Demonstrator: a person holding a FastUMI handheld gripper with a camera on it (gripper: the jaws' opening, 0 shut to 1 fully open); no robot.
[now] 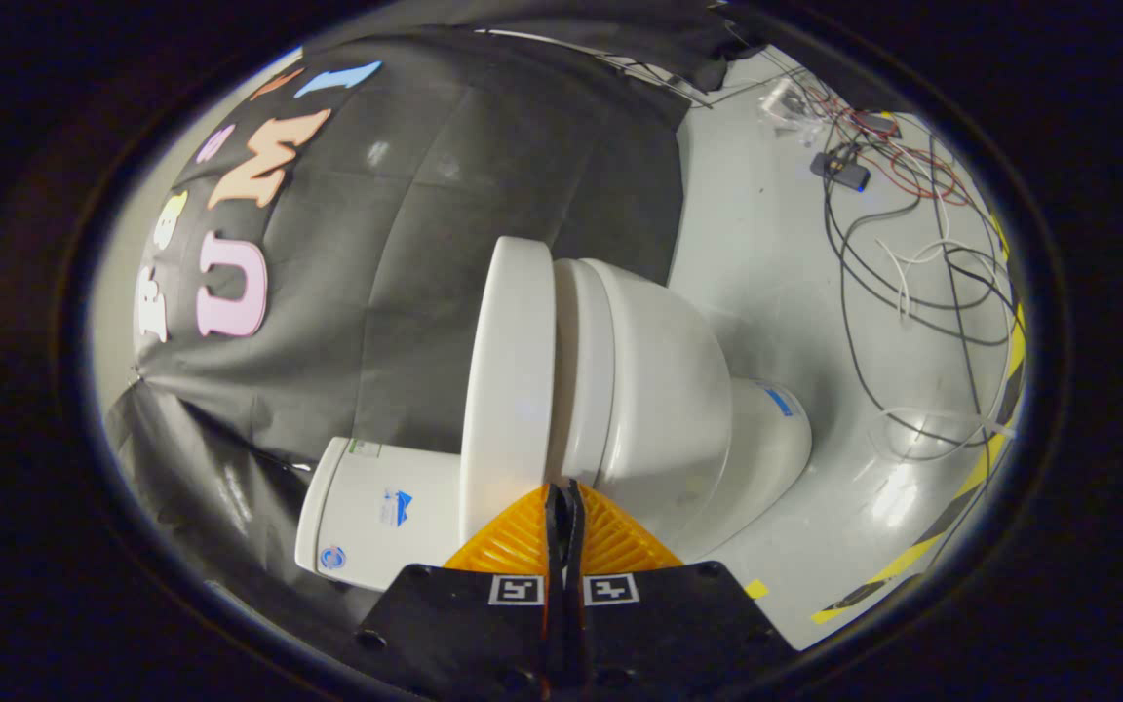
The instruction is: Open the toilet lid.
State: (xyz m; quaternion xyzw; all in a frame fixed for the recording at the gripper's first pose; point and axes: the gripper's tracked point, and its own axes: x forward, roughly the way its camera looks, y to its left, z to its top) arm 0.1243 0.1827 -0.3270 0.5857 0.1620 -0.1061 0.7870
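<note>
The whole scene looks rolled onto its side in this view. A white toilet stands on the floor with its lid lying next to the seat, a thin dark seam between them. The bowl lies beyond the seat and the tank sits behind the lid. My gripper is shut, its orange fingers pressed together with nothing visible between them. Their tips sit right at the seam between lid and seat, at the rim edge nearest me; whether they touch it I cannot tell.
Black cloth forms the booth wall behind the tank. The glossy grey floor carries a tangle of loose cables and a small dark box beyond the toilet. Yellow-and-black tape marks the floor's edge.
</note>
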